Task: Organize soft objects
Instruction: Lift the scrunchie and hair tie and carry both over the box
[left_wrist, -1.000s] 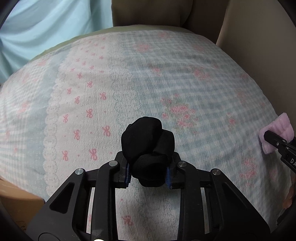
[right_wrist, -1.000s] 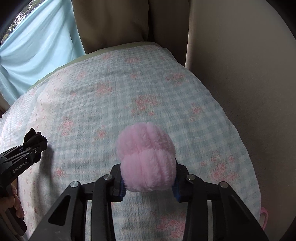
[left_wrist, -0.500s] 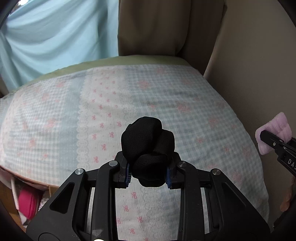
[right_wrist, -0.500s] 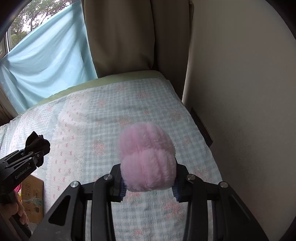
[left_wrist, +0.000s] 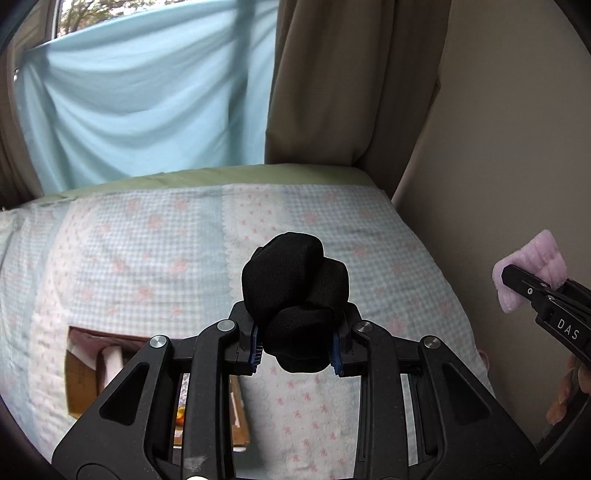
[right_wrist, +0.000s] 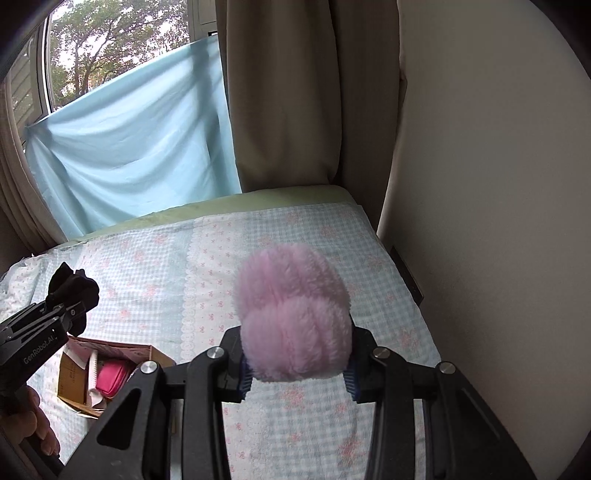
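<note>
**Left-wrist view: two rolled bundles held above the bed, box waiting below**

Left-wrist camera finds the left gripper (left_wrist: 297, 352) clamped on a black rolled bundle (left_wrist: 293, 291), its blue-padded fingers (left_wrist: 255, 345) pressing the lower folds from either side. The bundle hangs above the checked bedspread (left_wrist: 147, 258), up and to the right of an open cardboard box (left_wrist: 79, 384) that sits at the bed's near left edge. Across from it, the right gripper (right_wrist: 297, 376) squeezes a fluffy pink bundle (right_wrist: 291, 314) the same way, farther right of the box and nearer the wall (right_wrist: 498, 184).

Both are pinched low and carried clear of the bedding, likely so the rolls stay wound and can be dropped into the box, which already holds a bright pink item (right_wrist: 110, 380) and pale cloth.

Each bundle is a near-round knot with little long axis; what length there is runs forward along the fingers, the bulk jutting past the tips toward the window curtain (right_wrist: 122, 147). The black roll's folds spiral, with one lobe pointing up and left.

Neither bundle touches the bedspread or the box.
</note>
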